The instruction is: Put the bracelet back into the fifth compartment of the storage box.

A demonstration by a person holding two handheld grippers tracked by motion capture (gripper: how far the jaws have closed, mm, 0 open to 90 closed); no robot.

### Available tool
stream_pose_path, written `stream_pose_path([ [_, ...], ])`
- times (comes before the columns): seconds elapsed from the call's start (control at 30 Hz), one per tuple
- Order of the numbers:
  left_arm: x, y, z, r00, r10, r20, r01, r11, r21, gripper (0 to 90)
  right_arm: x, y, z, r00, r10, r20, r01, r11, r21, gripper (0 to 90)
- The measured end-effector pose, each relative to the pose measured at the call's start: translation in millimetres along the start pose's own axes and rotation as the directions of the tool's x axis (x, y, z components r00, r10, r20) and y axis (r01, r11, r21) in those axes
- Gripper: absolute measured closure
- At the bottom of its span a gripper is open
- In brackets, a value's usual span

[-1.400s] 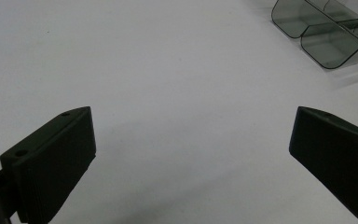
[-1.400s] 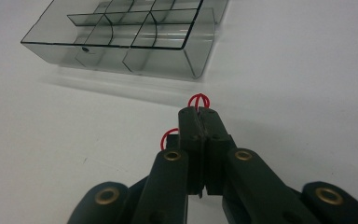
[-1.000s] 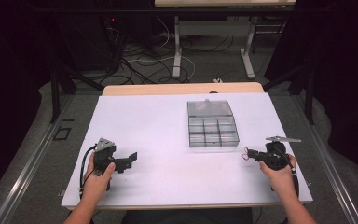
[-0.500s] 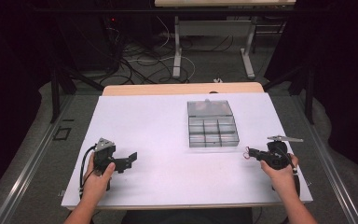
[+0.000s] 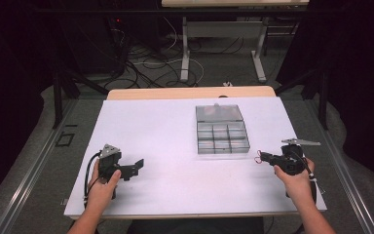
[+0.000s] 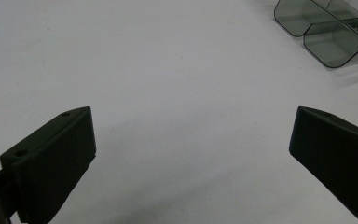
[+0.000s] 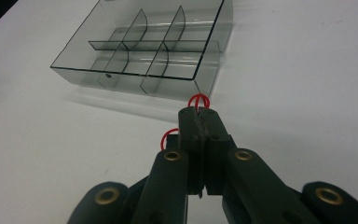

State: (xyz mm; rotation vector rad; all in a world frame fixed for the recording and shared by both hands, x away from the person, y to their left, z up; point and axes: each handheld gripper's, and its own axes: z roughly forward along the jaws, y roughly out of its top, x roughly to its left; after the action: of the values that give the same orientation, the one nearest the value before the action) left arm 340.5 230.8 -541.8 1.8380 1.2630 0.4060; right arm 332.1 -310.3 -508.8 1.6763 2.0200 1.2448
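A clear plastic compartment box (image 5: 221,129) with its lid folded back lies right of the table's middle. My right gripper (image 5: 262,157) rests near the table's right edge and points left toward the box. In the right gripper view its jaws (image 7: 198,112) are shut on a thin red band (image 7: 199,99), whose loops stick out at the tip and on the left side. The box (image 7: 121,77) lies just beyond them, its cells looking bare. My left gripper (image 5: 137,165) sits at the front left, open wide (image 6: 193,126) over the bare white surface. A corner of the box (image 6: 326,28) shows far off.
The white table top (image 5: 165,131) has a wooden strip (image 5: 190,92) along its far edge. Beyond it, cables and desk legs (image 5: 185,53) lie on the dark floor. A person's hands hold both grippers near the front edge.
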Motion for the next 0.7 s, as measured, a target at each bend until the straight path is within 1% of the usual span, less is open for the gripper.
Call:
stream_pose_path([
  [0.03, -0.7, -0.6, 1.2, 1.0000, -0.003, -0.008, 0.003, 0.9999, -0.015, 0.4, 0.9, 1.6, 0.1, 1.0000, -0.003, 0.004, 0.003, 1.000, 0.000, 89.7],
  [0.13, -0.7, -0.5, 1.1, 1.0000, -0.003, -0.008, 0.003, 0.9999, -0.014, 0.4, 2.2, 6.0, 1.1, 0.9998, -0.022, 0.001, 0.022, 1.000, 0.000, 89.7],
  [0.23, 0.1, 0.0, 0.2, 1.0000, 0.000, -0.003, 0.000, 1.0000, 0.002, 0.4, 5.4, 9.4, 3.0, 0.9999, -0.015, -0.004, 0.015, 1.000, 0.003, 89.7],
  [0.27, 0.1, 0.0, 0.2, 1.0000, 0.000, -0.003, 0.000, 1.0000, 0.002, 0.4, 5.1, 10.2, 4.0, 0.9996, -0.026, -0.010, 0.026, 1.000, 0.004, 89.7],
  [0.3, -0.1, -0.3, 0.8, 1.0000, -0.001, -0.006, 0.001, 1.0000, -0.004, 0.4, 6.5, 11.2, 4.8, 0.9998, -0.018, -0.009, 0.018, 1.000, 0.008, 89.7],
  [0.37, -0.1, -0.3, 0.9, 1.0000, -0.001, -0.002, 0.001, 1.0000, -0.004, 0.4, 7.5, 12.7, 7.2, 0.9996, -0.022, -0.015, 0.022, 1.000, 0.007, 89.7],
  [0.4, -0.1, -0.3, 0.9, 1.0000, -0.001, -0.002, 0.001, 1.0000, -0.004, 0.4, 8.7, 13.5, 8.3, 0.9997, -0.015, -0.018, 0.015, 1.000, 0.008, 89.7],
  [0.47, -0.1, -0.2, 0.9, 1.0000, -0.001, -0.002, 0.001, 1.0000, -0.002, 0.4, 9.3, 15.0, 10.8, 0.9995, -0.023, -0.020, 0.023, 1.000, 0.007, 89.7],
  [0.5, -0.1, -0.2, 0.9, 1.0000, -0.001, -0.002, 0.001, 1.0000, -0.002, 0.4, 10.5, 15.9, 11.2, 0.9995, -0.014, -0.028, 0.014, 1.000, 0.017, 89.7],
  [0.53, -0.1, -0.1, 0.8, 1.0000, -0.001, -0.002, 0.001, 1.0000, 0.001, 0.4, 11.1, 16.5, 12.9, 0.9995, -0.021, -0.025, 0.021, 1.000, 0.008, 89.7],
  [0.7, 0.0, -0.1, 0.7, 1.0000, 0.001, -0.002, -0.001, 1.0000, 0.003, 0.4, 13.9, 20.2, 15.6, 0.9993, -0.024, -0.028, 0.024, 1.000, 0.012, 89.7],
])
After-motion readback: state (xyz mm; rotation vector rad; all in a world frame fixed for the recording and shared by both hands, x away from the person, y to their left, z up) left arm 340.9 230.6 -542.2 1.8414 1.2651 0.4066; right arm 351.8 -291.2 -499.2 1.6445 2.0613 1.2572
